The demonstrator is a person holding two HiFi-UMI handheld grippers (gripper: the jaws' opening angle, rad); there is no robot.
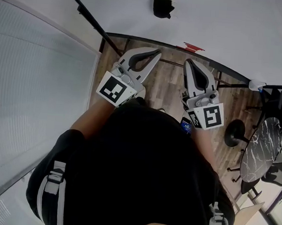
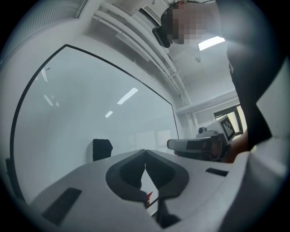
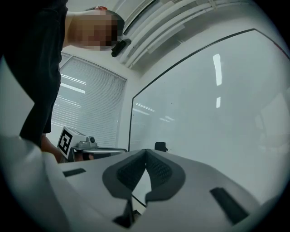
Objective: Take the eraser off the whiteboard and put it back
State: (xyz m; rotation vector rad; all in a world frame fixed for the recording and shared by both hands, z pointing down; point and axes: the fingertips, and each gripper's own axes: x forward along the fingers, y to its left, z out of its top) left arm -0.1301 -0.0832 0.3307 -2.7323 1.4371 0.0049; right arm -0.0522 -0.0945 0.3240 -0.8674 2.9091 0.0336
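**A:** Start from the head view. Where is the eraser (image 1: 162, 7)?

**B:** It sits on the whiteboard (image 1: 225, 29), a small dark block ahead of both tools and well apart from them. Neither one touches it.

**A:** And the tools?

**B:** The left tongs (image 1: 158, 51) and the right tongs (image 1: 187, 62) are held out side by side over the wooden floor (image 1: 167, 87), both pointing toward the board. Window blinds (image 1: 32, 77) fill the left side. A round dark table (image 1: 262, 148) stands at far right.

**A:** Now the left gripper view.

**B:** The left tongs (image 2: 145, 152) are clenched: the tips meet with nothing between them. The eraser (image 2: 102, 149) shows beyond them, to the left of the tips, stuck on the whiteboard (image 2: 90, 113). The right tongs (image 2: 170, 144) reach in from the right, level.

**A:** And the right gripper view?

**B:** The right tongs (image 3: 146, 150) are clenched too, with the dark ridged pads together at the tips and nothing held. The eraser (image 3: 161, 146) is a small dark shape on the whiteboard (image 3: 204, 104), just right of the tips and far off. The left tongs' marker cube (image 3: 65, 140) shows at the left, with the blinds (image 3: 86, 113) behind it.
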